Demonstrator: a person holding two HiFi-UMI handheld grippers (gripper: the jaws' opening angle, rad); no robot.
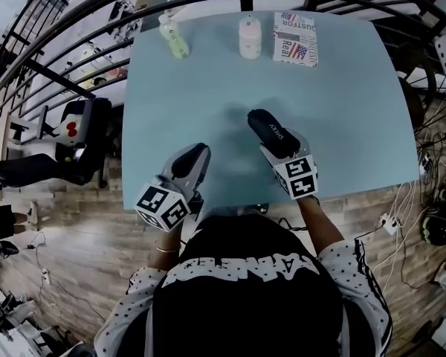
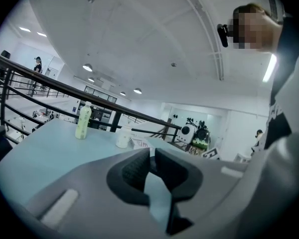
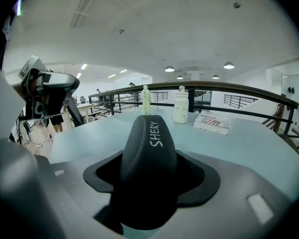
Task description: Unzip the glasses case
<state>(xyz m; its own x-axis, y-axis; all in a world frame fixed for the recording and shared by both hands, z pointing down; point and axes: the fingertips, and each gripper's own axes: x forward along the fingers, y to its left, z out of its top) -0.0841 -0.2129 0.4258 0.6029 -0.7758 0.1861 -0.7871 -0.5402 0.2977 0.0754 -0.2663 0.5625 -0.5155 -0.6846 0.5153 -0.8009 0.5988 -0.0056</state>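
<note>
Black glasses case (image 3: 148, 158) sits clamped in wide-set jaws of right gripper (image 1: 281, 149).

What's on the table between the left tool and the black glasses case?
Nothing. The head view shows only bare table between the left tool and the glasses case.

One glasses case (image 1: 273, 132), two bottles (image 1: 174, 37) (image 1: 250, 37), one printed box (image 1: 295, 39), one table (image 1: 342, 125).
</note>
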